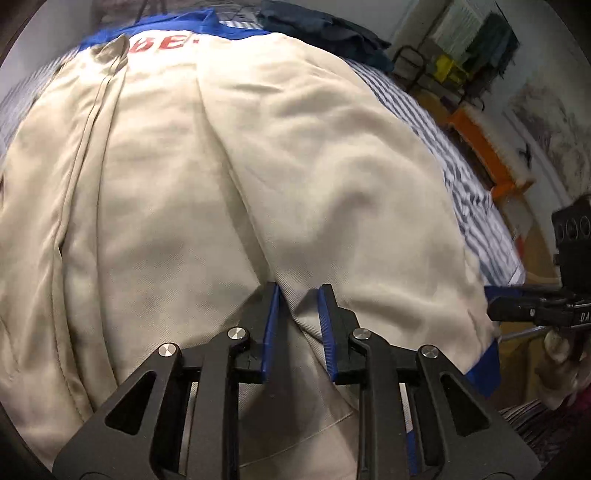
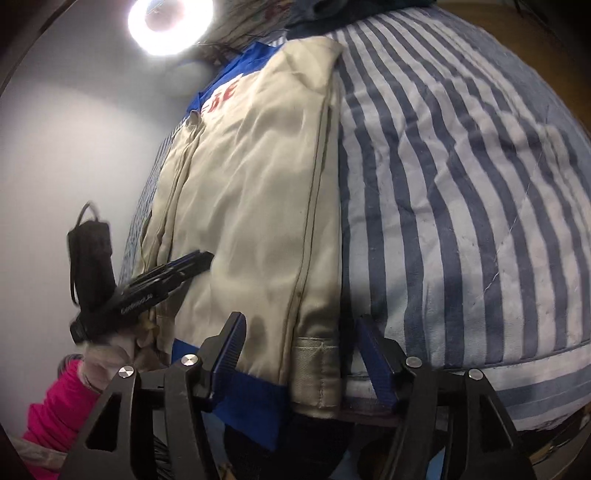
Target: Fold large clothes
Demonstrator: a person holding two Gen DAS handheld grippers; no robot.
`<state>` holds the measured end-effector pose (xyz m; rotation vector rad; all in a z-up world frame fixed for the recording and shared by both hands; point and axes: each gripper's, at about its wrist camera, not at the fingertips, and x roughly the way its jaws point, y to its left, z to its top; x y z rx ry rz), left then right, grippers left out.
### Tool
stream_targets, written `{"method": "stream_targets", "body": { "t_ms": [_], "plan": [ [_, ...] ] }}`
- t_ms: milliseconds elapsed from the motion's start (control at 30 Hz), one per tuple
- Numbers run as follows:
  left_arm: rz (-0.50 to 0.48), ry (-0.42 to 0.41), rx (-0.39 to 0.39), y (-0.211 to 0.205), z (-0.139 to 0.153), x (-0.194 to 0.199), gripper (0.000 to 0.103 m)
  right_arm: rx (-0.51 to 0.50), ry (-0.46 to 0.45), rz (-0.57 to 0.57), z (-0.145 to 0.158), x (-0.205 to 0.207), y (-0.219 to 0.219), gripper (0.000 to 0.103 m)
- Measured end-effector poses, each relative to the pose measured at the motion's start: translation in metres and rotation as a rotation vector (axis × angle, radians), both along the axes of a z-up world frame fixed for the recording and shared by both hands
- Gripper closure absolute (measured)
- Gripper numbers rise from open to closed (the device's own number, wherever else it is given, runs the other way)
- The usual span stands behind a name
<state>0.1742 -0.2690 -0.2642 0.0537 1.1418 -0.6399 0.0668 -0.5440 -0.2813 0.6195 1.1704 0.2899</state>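
A cream jacket [image 1: 236,192] with blue trim and red lettering lies spread on a bed covered by a blue-and-white striped quilt [image 2: 461,192], its lining facing up and one side already folded inward along a long seam. Seen from the left wrist, the left gripper [image 1: 298,295] hovers over the cloth at 6 o'clock, its blue-padded jaws a little apart; a low ridge of cream fabric rises between them, though the pads do not appear to pinch it. From the right wrist, the right gripper [image 2: 301,325] sits at 6 o'clock over the jacket's near hem, jaws standing well apart on either side of the folded edge and its blue band, gripping nothing. In that view the left gripper reaches in from 9 o'clock, its tips resting over the cream cloth, above a pink sleeve [image 2: 55,406] at 8 o'clock. A ring lamp [image 2: 171,22] glares at 11 o'clock. In the left view a pile of dark clothes [image 1: 325,29] lies beyond the jacket at 1 o'clock, and an orange rail [image 1: 487,155] stands beside the bed at 3 o'clock.
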Motion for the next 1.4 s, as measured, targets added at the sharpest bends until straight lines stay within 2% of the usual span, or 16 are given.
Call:
{"method": "stream_targets", "body": {
  "t_ms": [33, 67, 100, 300, 367, 467, 533, 567, 633, 733, 867, 1000, 1067, 1233, 1400],
  "plan": [
    [-0.002, 0.018, -0.006, -0.001, 0.002, 0.001, 0.082, 0.0, -0.001, 0.01, -0.001, 0.0, 0.003, 0.054],
    [-0.002, 0.03, -0.016, -0.001, 0.006, 0.0, 0.082, -0.015, 0.009, 0.02, -0.002, 0.002, 0.008, 0.068],
    [0.003, 0.022, -0.023, 0.0, 0.011, -0.001, 0.082, -0.039, 0.008, 0.025, -0.001, 0.002, 0.012, 0.073],
    [-0.025, 0.019, -0.137, 0.017, 0.045, -0.044, 0.081, -0.063, -0.047, -0.003, 0.023, -0.005, 0.018, 0.085],
    [-0.057, 0.017, -0.132, 0.015, 0.041, -0.062, 0.081, -0.044, -0.062, -0.028, 0.029, -0.007, 0.018, 0.086],
    [-0.097, 0.031, -0.038, 0.001, 0.01, -0.072, 0.081, -0.062, -0.07, -0.04, 0.034, -0.007, 0.022, 0.088],
    [-0.088, 0.02, -0.044, 0.002, 0.005, -0.072, 0.081, -0.076, -0.059, -0.045, 0.032, -0.003, 0.027, 0.089],
    [-0.083, 0.045, -0.044, 0.003, 0.01, -0.07, 0.081, -0.096, -0.055, -0.049, 0.033, -0.003, 0.029, 0.089],
    [-0.066, 0.075, -0.096, 0.013, 0.027, -0.066, 0.081, -0.119, -0.054, -0.058, 0.036, 0.0, 0.033, 0.09],
    [-0.022, 0.05, -0.18, 0.037, 0.071, -0.058, 0.081, -0.213, -0.073, -0.048, 0.051, 0.008, 0.051, 0.09],
    [0.047, -0.032, -0.291, 0.086, 0.135, -0.041, 0.081, -0.333, -0.127, 0.014, 0.075, 0.012, 0.08, 0.091],
    [0.131, -0.13, -0.339, 0.138, 0.182, -0.024, 0.081, -0.436, -0.176, 0.081, 0.096, 0.019, 0.111, 0.091],
    [0.186, -0.164, -0.366, 0.166, 0.195, -0.015, 0.081, -0.472, -0.2, 0.119, 0.105, 0.027, 0.129, 0.091],
    [0.322, -0.17, -0.454, 0.222, 0.204, 0.004, 0.081, -0.556, -0.257, 0.234, 0.119, 0.046, 0.184, 0.091],
    [0.399, -0.164, -0.492, 0.261, 0.202, 0.01, 0.081, -0.672, -0.3, 0.431, 0.109, 0.062, 0.263, 0.092]
  ]
}}
